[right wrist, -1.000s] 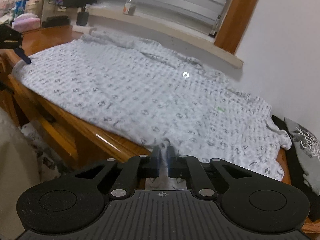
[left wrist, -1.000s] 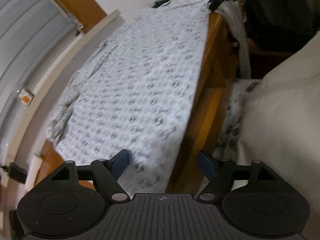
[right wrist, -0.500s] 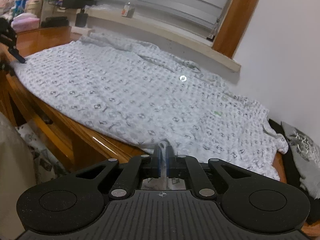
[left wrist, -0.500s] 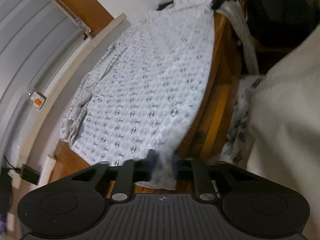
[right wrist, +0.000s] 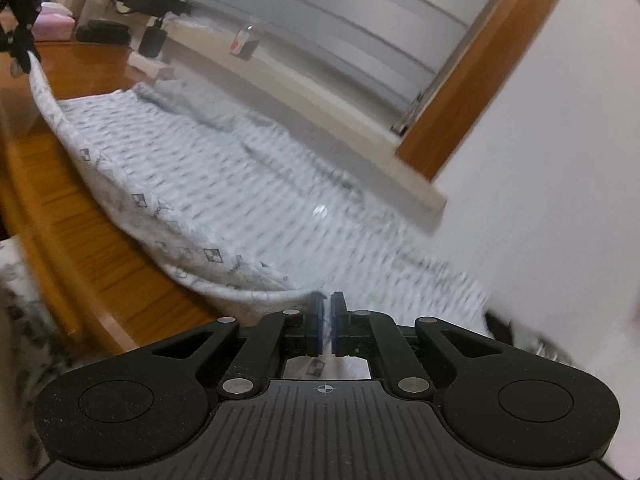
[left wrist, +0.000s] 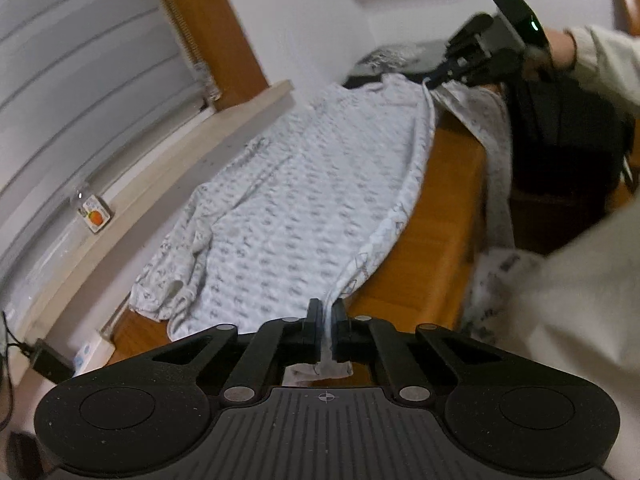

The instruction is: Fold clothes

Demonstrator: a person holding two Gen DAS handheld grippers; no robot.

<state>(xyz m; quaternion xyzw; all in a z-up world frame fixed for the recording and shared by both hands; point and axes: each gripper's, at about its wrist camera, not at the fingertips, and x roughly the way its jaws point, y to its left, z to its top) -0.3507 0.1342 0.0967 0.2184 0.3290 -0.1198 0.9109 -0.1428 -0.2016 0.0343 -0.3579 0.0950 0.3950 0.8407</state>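
A white garment (left wrist: 304, 208) with a small grey print lies spread on a wooden table (left wrist: 444, 208). My left gripper (left wrist: 326, 322) is shut on one corner of its near hem, and that edge is lifted off the wood. My right gripper (right wrist: 326, 318) is shut on the hem's other corner, with the garment (right wrist: 248, 200) stretching away from it. The near edge hangs raised between both grippers. In the left wrist view the right gripper (left wrist: 436, 76) shows far off, held by a hand. In the right wrist view the left gripper (right wrist: 22, 52) shows at the top left.
A window sill (right wrist: 320, 104) runs behind the table, with a small bottle (right wrist: 244, 42), a charger and cables. Dark clothes (left wrist: 392, 56) lie past the garment's far end. A person's light sleeve (left wrist: 600, 64) fills the right of the left wrist view. Table wood (right wrist: 80, 216) shows bare below the lifted hem.
The left gripper went from open to shut on the hem corner. Both grippers then rose and tilted, lifting the near hem off the table edge.
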